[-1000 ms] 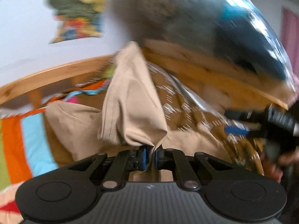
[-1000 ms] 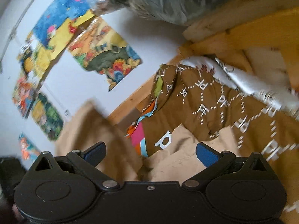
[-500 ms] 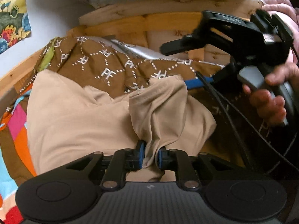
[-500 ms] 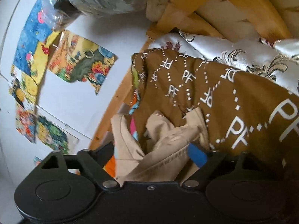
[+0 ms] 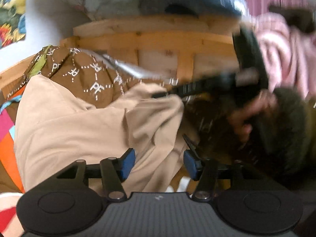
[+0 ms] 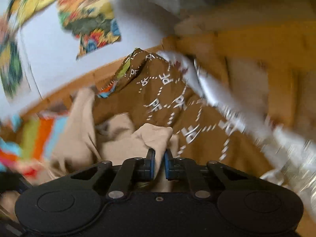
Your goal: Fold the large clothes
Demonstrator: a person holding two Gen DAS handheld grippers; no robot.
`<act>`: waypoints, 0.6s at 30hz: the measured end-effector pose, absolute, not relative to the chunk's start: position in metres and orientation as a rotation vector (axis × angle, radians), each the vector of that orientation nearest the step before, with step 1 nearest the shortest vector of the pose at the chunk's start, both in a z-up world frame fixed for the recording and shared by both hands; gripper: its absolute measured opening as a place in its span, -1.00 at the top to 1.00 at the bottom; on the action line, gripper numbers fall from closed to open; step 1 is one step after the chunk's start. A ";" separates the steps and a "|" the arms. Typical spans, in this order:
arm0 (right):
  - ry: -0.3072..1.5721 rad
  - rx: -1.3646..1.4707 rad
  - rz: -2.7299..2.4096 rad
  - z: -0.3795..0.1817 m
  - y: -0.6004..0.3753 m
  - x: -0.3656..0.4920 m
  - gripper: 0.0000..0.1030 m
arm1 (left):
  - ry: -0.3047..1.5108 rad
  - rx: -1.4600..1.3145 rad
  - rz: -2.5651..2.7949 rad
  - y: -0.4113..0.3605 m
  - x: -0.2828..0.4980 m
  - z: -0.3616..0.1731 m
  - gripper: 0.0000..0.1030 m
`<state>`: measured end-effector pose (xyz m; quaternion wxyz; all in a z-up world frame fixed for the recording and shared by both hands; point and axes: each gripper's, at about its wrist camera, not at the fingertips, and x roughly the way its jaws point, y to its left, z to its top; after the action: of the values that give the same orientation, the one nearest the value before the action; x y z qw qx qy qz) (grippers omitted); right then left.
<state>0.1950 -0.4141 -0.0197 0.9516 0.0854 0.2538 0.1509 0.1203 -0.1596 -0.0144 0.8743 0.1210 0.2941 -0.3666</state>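
A large beige garment (image 5: 79,130) lies crumpled on the bed. My left gripper (image 5: 159,164) stands open just above it, blue pads apart, with cloth lying between them and not pinched. In the right wrist view my right gripper (image 6: 159,164) is shut on a bunched corner of the beige garment (image 6: 152,136). The left wrist view also shows the right gripper (image 5: 207,87), blurred, in a person's hand (image 5: 246,116) at the garment's far right edge.
A brown blanket with white "PF" print (image 6: 173,98) covers the bed behind the garment. A striped colourful sheet (image 6: 39,138) lies at left. A wooden headboard (image 5: 167,45) and a wall with posters (image 6: 88,19) stand beyond.
My left gripper has let go of the beige cloth and opened. My right gripper, open before, has shut on a corner of the garment. Both views are blurred from motion.
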 end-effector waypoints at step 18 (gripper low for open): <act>0.344 0.334 0.547 0.012 -0.423 0.172 -0.23 | 0.832 -0.312 -0.339 -0.025 0.186 -0.029 -0.40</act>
<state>0.1719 -0.4226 0.0121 0.9346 0.1631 0.1680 0.2677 0.1863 -0.0245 -0.0287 0.8890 -0.1502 0.4006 -0.1633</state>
